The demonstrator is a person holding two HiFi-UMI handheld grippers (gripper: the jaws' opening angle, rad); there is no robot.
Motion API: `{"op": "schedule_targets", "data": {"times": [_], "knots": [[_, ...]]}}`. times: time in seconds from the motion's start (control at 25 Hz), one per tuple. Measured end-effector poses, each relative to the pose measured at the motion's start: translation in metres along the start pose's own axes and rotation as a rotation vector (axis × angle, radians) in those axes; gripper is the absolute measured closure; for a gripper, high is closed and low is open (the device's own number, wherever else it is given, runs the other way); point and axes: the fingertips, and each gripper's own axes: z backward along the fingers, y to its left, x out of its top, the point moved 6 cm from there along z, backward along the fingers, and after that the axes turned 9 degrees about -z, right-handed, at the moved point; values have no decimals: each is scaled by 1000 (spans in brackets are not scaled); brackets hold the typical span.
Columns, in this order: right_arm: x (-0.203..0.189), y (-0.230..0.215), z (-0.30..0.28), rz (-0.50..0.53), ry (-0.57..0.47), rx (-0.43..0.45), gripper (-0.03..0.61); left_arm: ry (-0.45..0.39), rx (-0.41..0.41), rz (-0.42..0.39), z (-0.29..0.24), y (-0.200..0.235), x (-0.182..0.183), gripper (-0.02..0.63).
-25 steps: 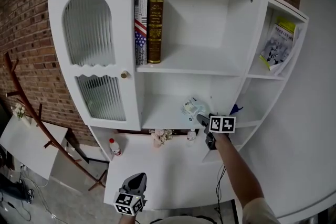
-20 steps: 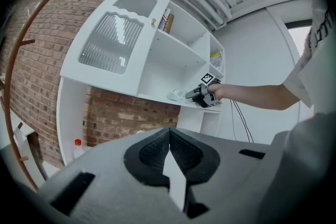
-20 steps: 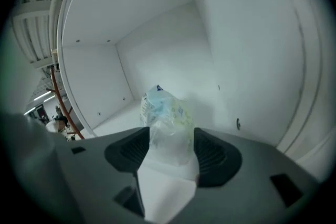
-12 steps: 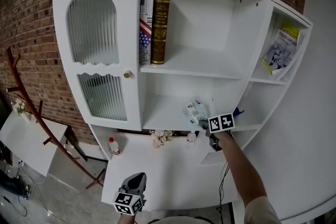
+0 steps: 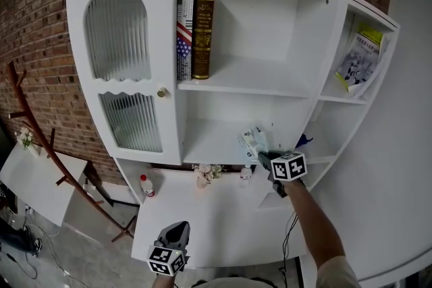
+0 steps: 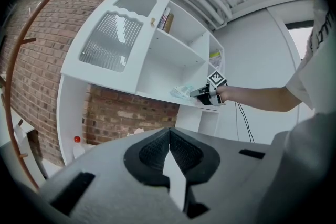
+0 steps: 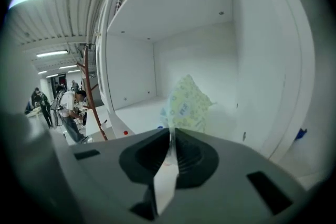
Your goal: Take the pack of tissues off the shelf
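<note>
1. Grasp step: the right claw (image 7: 171,132) pinches shut on an edge of the pack of tissues (image 7: 186,105), which sits tilted on the lower shelf (image 5: 209,145), around 4 o'clock in the head view.
2. The left claw (image 6: 169,136) hangs closed and empty at 6 o'clock.
3. The next move is probably to draw the pack out toward 6 o'clock; the thin pinch could slip.

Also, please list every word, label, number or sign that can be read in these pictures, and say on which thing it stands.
No text can be read with certainty.
Brown book: gold print on the spine, too small to read.
Flag book: newsprint pattern, too small to read.
Booklet: dark print under a yellow top, blurred.
Tissue pack: blue label, blurred.
</note>
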Motion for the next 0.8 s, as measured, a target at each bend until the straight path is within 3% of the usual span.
{"op": "schedule_targets", "data": {"times": [0.28, 0.56, 0.8], "knots": [[-1, 9, 19, 80, -39, -12, 541, 0, -11, -5, 3, -4, 0, 589], [-8, 21, 44, 83, -76, -4, 542, 15, -46, 0, 7, -11, -4, 589], [-13, 31, 64, 153, -78, -44, 543, 22, -71, -2, 15, -19, -8, 589]]}}
